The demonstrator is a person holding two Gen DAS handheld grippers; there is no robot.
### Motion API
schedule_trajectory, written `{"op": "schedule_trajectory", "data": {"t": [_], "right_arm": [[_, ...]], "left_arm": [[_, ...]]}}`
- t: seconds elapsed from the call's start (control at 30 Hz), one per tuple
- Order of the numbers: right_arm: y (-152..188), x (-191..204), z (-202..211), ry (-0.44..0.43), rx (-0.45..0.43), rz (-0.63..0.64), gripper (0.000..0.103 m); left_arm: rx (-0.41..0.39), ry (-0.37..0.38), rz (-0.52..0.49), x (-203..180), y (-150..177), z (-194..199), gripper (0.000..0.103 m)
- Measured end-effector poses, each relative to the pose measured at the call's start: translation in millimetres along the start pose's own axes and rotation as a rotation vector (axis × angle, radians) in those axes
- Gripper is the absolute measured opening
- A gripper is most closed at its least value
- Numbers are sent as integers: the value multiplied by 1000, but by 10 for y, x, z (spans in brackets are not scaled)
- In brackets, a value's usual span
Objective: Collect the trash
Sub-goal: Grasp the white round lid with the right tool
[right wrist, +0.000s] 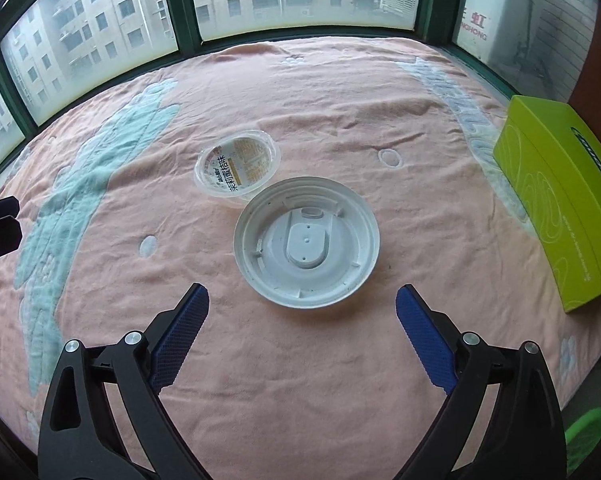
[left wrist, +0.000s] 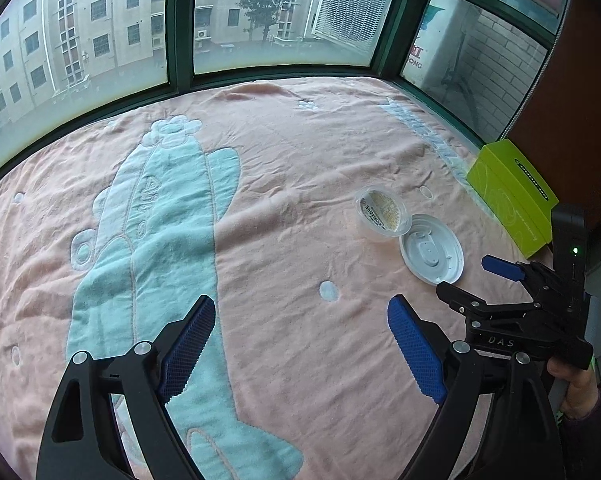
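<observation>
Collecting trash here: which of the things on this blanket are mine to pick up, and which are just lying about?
For the job:
- white plastic lid, lying upside down
- clear plastic cup on its side, touching the lid
- right claw, open, nearest the lid
- left claw, open, empty

Just lying about:
- green box at the right edge
- pink blanket underneath

The right gripper [left wrist: 466, 280] body bears the letters "DAS". The clear plastic cup [right wrist: 237, 168] carries a printed label in Chinese characters, too small to read surely. Beyond the window, a sign [right wrist: 475, 28] shows "虹" above "NGHONG", partly cut off.
</observation>
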State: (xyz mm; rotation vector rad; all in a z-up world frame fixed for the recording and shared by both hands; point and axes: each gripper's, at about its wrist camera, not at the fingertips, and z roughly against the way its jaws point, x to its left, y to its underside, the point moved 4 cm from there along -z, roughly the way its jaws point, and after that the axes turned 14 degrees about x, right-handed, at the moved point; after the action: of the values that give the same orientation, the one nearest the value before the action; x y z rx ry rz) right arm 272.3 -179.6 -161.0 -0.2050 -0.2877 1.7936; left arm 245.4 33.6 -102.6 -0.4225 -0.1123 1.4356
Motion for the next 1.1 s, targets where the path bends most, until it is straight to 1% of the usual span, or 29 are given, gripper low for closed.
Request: {"op": "schedule_trajectory", "data": {"t": [0.2, 0.5, 0.7, 0.83, 1.1], "right_arm": [[-102, -2, -192, 18, 27, 13, 96], [-219, -39, -353, 13, 48, 13, 96], [-259, -26, -397, 20, 52, 28, 96], [-270, -54, -403, 3, 54, 9, 93], [-218, -120, -284, -3, 44, -4, 92]], "left_arm": [[18, -3, 7, 30, -45, -100, 85], [41, -2, 13, 58, -99, -227, 85], [49, 0, 17, 64, -133, -271, 85], [52, 0, 15, 49, -148, -288, 85], [52, 5, 0, -82, -238, -345, 85]]}}
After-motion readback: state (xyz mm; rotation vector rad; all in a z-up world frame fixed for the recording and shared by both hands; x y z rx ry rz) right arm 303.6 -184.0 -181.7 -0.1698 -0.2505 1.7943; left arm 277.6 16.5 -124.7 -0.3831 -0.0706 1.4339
